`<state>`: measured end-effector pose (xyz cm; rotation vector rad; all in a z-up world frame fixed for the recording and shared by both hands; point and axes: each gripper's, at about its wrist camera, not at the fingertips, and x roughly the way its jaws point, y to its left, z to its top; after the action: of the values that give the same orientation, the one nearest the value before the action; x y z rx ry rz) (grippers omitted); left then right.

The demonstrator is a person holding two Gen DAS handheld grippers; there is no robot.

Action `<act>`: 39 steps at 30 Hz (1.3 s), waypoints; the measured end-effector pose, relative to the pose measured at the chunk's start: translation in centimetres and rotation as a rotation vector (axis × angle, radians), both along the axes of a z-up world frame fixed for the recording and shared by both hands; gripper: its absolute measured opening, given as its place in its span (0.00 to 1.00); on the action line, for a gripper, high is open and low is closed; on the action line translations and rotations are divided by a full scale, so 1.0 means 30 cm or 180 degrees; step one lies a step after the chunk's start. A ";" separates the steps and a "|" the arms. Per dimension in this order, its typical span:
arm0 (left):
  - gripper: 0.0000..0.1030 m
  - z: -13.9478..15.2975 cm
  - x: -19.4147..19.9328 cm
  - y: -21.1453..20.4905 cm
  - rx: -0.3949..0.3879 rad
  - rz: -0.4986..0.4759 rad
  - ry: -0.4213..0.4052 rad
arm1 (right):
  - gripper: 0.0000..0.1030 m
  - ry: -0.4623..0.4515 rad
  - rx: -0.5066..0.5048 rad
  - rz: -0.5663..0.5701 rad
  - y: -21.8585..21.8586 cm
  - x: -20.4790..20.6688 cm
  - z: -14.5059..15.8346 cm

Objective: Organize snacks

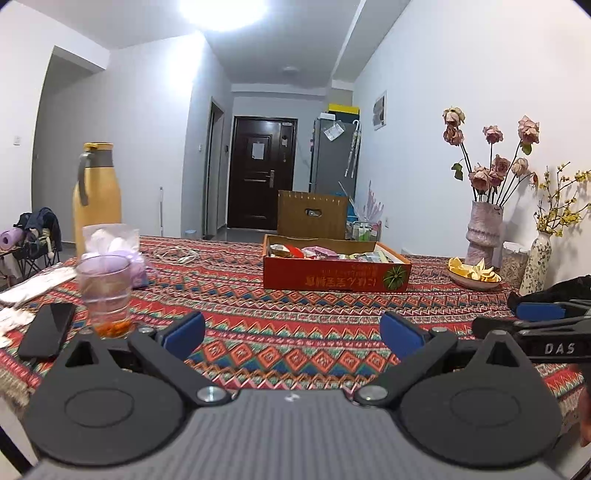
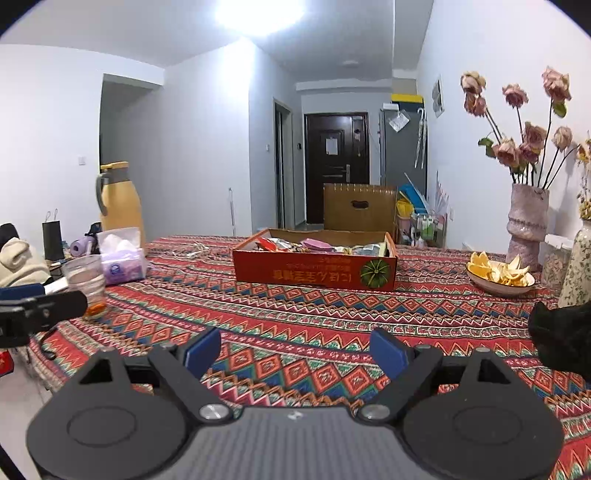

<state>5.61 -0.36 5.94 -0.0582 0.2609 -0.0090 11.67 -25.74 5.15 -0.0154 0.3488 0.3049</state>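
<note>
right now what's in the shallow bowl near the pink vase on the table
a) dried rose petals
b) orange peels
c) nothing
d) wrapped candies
b: the bowl to the right of the red snack box holds a pile of curled yellow-orange peel pieces, in front of the pink vase.

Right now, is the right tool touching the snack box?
Apart. The right wrist view shows the right tool open, with bare tablecloth between it and the snack box.

Bright ceiling light (image 1: 223,11) blows out overhead, room evenly lit and sharp, fisheye bending walls, corners vignetted black.
</note>
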 end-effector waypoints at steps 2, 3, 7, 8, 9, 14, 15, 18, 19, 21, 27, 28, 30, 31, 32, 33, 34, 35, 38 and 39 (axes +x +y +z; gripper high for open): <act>1.00 -0.004 -0.036 0.010 -0.0038 0.0027 0.0038 | 0.85 -0.0030 0.0043 0.0017 0.002 -0.052 -0.001; 1.00 -0.006 -0.053 0.015 -0.0052 0.0019 0.0055 | 0.85 -0.0024 0.0058 0.0023 0.004 -0.074 -0.003; 1.00 -0.013 -0.112 0.017 0.0037 0.0003 0.0036 | 0.85 0.0032 0.0030 0.0051 0.015 -0.155 -0.030; 1.00 -0.016 -0.123 0.013 0.0055 -0.0012 0.0040 | 0.85 0.0050 0.0044 0.0060 0.018 -0.171 -0.036; 1.00 -0.019 -0.131 0.011 0.0067 -0.0022 0.0049 | 0.85 0.0078 0.0079 0.0080 0.017 -0.184 -0.043; 1.00 -0.012 -0.165 0.014 -0.0002 0.0081 0.0029 | 0.85 0.0141 0.0112 0.0142 0.028 -0.236 -0.066; 1.00 -0.010 -0.173 0.014 -0.0001 0.0082 0.0014 | 0.85 0.0147 0.0118 0.0148 0.029 -0.247 -0.069; 1.00 -0.007 -0.198 0.011 0.0059 0.0045 -0.0008 | 0.85 0.0193 0.0065 0.0143 0.030 -0.267 -0.068; 1.00 -0.007 -0.208 0.011 0.0074 0.0022 -0.0007 | 0.85 0.0187 0.0049 0.0123 0.028 -0.280 -0.063; 1.00 -0.005 -0.221 0.011 0.0102 -0.0007 0.0007 | 0.85 0.0147 0.0042 0.0096 0.020 -0.302 -0.052; 1.00 -0.002 -0.248 0.008 0.0125 -0.0026 0.0030 | 0.85 0.0081 0.0070 0.0024 0.006 -0.335 -0.036; 1.00 -0.001 -0.247 0.006 0.0126 -0.0047 0.0033 | 0.85 0.0077 0.0080 0.0010 0.002 -0.335 -0.034; 1.00 0.000 -0.248 0.002 0.0123 -0.0058 0.0021 | 0.85 0.0079 0.0102 0.0014 -0.003 -0.335 -0.030; 1.00 -0.001 -0.248 0.001 0.0125 -0.0063 0.0023 | 0.85 0.0067 0.0090 0.0011 -0.003 -0.336 -0.028; 1.00 0.000 -0.248 0.001 0.0121 -0.0064 0.0026 | 0.85 0.0057 0.0084 0.0005 -0.004 -0.334 -0.025; 1.00 -0.001 -0.248 0.002 0.0113 -0.0053 0.0030 | 0.85 0.0056 0.0090 0.0004 -0.004 -0.331 -0.026; 1.00 -0.001 -0.248 0.004 0.0107 -0.0047 0.0029 | 0.85 0.0065 0.0098 0.0002 -0.006 -0.329 -0.027; 1.00 -0.002 -0.249 0.006 0.0105 -0.0044 0.0027 | 0.85 0.0072 0.0101 -0.0001 -0.006 -0.329 -0.029; 1.00 -0.001 -0.248 0.005 0.0106 -0.0053 0.0026 | 0.85 0.0081 0.0107 0.0008 -0.005 -0.330 -0.032; 1.00 -0.001 -0.249 0.005 0.0107 -0.0058 0.0018 | 0.85 0.0081 0.0110 0.0016 -0.004 -0.330 -0.032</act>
<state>-1.88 -0.20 5.90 -0.0226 0.2672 -0.0224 1.76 -25.87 4.19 0.0214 0.3687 0.3163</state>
